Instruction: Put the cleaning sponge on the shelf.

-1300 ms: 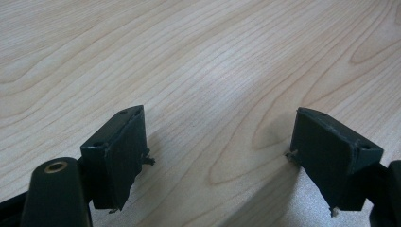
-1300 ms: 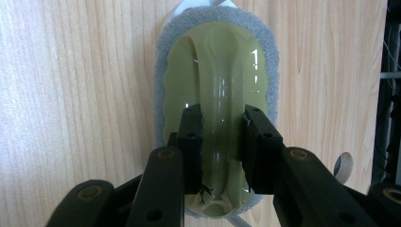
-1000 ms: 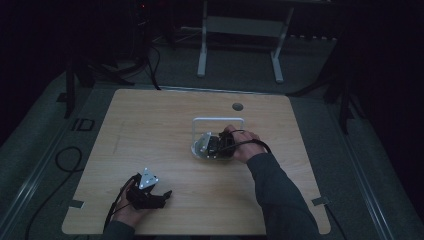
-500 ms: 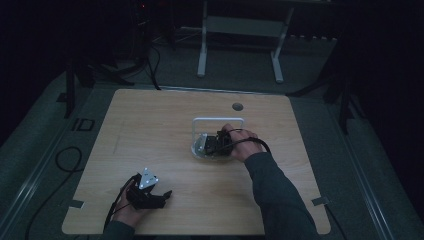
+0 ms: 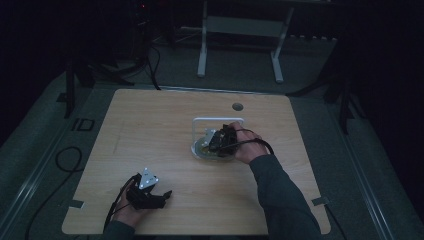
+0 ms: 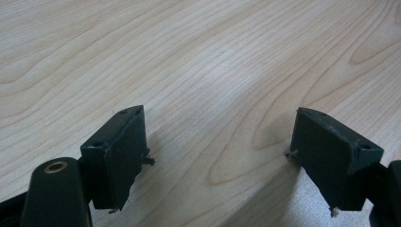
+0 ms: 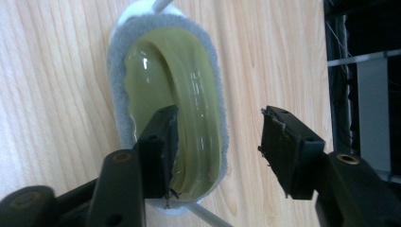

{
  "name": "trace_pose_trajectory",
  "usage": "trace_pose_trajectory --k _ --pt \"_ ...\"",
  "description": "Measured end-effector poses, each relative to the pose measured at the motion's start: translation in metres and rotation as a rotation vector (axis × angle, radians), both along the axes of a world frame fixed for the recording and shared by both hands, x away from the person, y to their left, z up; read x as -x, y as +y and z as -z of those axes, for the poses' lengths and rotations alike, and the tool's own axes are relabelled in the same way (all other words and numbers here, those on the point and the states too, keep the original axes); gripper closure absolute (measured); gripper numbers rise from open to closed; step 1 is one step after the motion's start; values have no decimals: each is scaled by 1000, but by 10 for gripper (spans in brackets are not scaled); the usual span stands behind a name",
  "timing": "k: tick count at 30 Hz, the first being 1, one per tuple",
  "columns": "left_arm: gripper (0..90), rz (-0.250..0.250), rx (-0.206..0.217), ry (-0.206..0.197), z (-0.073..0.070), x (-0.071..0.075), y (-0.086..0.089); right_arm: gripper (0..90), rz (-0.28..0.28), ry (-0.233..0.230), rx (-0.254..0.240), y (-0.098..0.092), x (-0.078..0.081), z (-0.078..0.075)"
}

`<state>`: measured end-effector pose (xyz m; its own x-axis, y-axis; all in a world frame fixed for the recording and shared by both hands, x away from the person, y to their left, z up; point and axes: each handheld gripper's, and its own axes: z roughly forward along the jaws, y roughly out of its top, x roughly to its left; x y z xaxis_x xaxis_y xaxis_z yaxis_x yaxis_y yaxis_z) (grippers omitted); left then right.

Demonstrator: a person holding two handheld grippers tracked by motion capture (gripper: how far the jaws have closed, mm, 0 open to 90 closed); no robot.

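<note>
Light wood table, grain clean, round grommet hole at 12 o'clock near the far edge. Room is dark; grey floor, a white stand behind the table, cables at 9 o'clock. Green bowl sits on a grey pad in a white frame, just right of table centre. Right gripper over it, jaws just been opening, half wide, one straddling the rim, nothing pinched. Left gripper at 7 o'clock, wide, over bare wood.
</note>
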<state>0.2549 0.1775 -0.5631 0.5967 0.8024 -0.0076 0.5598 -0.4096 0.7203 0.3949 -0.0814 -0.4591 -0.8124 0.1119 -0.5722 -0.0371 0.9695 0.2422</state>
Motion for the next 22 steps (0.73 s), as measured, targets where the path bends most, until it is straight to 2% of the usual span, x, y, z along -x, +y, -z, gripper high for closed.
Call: trace_pose_trajectory --k 3,8,14,22 --pt "196 1 -1 1 0 0 0 428 23 15 -31 -3 4 -4" --pt "196 1 -1 0 0 0 0 419 61 55 -121 -10 11 -7" --pt "196 2 -2 -1 0 0 0 415 143 106 -216 -19 18 -7" --pt "196 1 -2 -1 0 0 0 404 254 192 -405 -36 27 -9"
